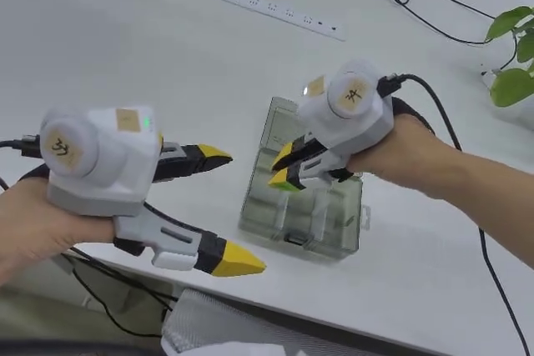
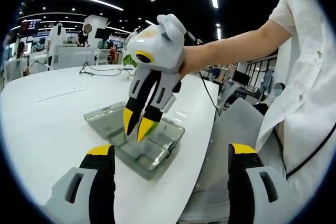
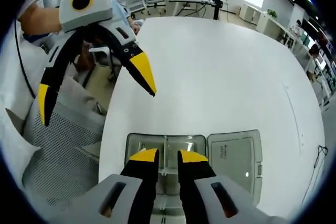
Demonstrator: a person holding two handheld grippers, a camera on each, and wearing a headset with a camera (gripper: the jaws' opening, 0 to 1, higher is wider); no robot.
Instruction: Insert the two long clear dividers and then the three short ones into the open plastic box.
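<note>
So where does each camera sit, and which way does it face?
Head view: headset, looking down at bench; shows hands, left gripper, right gripper.
Left gripper view: on left gripper, facing right gripper over the box; own jaws wide apart.
Right gripper view: on right gripper, looking down into box; own jaws nearly together.
Shared: all three see the box.

One left gripper [image 1: 239, 211], one right gripper [image 1: 281, 171], two grippers in all, one clear plastic box [image 1: 334, 246], one open lid [image 1: 278, 121] on it, one white power strip [image 1: 279, 12], one leafy plant [image 1: 513, 56], dividers inside the box too faint to count
</note>
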